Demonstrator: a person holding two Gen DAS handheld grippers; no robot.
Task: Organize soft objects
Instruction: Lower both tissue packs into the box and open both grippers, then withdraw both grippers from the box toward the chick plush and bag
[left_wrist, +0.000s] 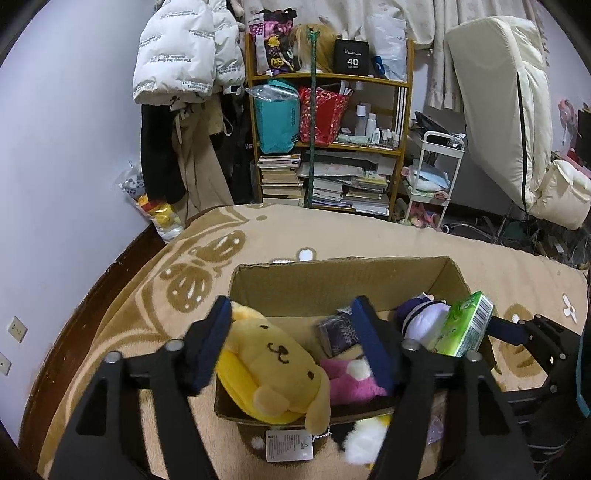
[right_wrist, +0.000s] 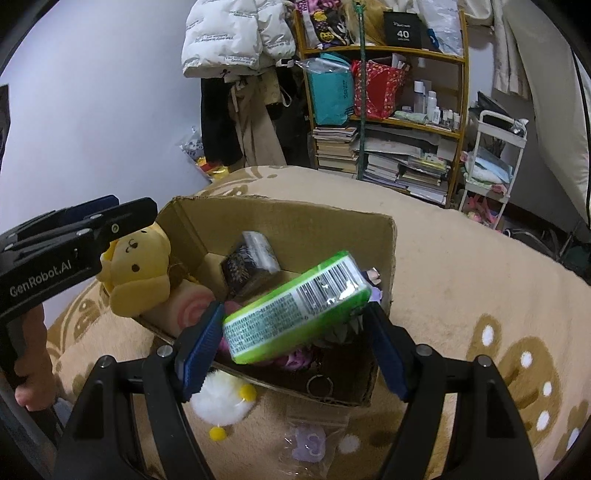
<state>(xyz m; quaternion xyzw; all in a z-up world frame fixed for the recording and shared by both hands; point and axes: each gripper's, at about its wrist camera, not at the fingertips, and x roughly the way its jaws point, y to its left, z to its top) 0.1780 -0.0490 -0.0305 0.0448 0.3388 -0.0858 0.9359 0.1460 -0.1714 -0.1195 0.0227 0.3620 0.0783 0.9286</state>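
Observation:
A cardboard box (left_wrist: 332, 280) (right_wrist: 295, 221) stands on the tan blanket. My left gripper (left_wrist: 295, 343) is open around a yellow dog plush (left_wrist: 273, 369) (right_wrist: 140, 269) that rests on the box's left front rim. My right gripper (right_wrist: 295, 339) holds a green tissue pack (right_wrist: 295, 314) (left_wrist: 465, 325) over the box's right side; the left pad touches it, the right pad looks slightly apart. Inside the box lie a pink plush (left_wrist: 347, 380), a dark wrapped packet (left_wrist: 336, 332) (right_wrist: 251, 262) and a purple-and-white plush (left_wrist: 421, 317).
A white-and-yellow plush (right_wrist: 221, 398) (left_wrist: 365, 439) and a small bag with a purple item (right_wrist: 310, 439) lie in front of the box. A cluttered bookshelf (left_wrist: 328, 122), hanging coats (left_wrist: 184, 74) and a white cart (left_wrist: 432, 173) stand behind the bed.

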